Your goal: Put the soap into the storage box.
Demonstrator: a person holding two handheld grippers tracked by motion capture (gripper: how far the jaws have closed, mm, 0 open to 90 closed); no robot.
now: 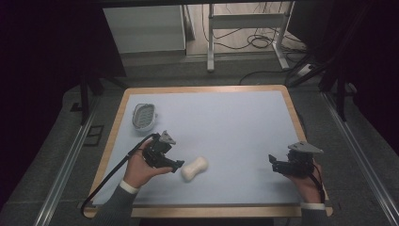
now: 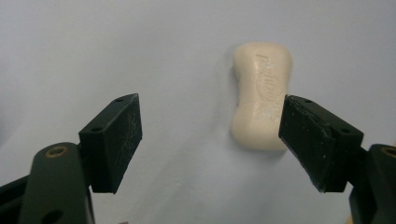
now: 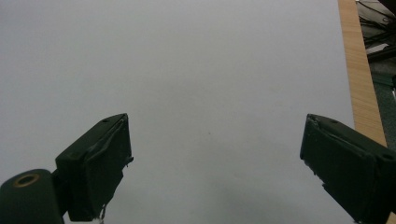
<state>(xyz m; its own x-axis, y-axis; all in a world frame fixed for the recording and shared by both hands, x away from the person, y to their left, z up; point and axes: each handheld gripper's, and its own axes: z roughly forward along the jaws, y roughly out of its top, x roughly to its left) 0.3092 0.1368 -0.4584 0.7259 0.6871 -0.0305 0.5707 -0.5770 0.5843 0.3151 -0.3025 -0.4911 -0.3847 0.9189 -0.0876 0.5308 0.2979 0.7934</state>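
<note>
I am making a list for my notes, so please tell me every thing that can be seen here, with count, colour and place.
soap bar: one, cream white, near part of the table, just right of the left tongs; it lies flat on the mat.
soap dish: one, grey and white, far left corner of the mat.
mat: one, pale blue-grey, covers the table top.
table: one, light wood edge around the mat.
left tongs: one, black, open, pointing at the soap bar without touching it.
right tongs: one, black, open, over bare mat near the right edge.
hands: two, each holding one tongs, grey sleeves.
</note>
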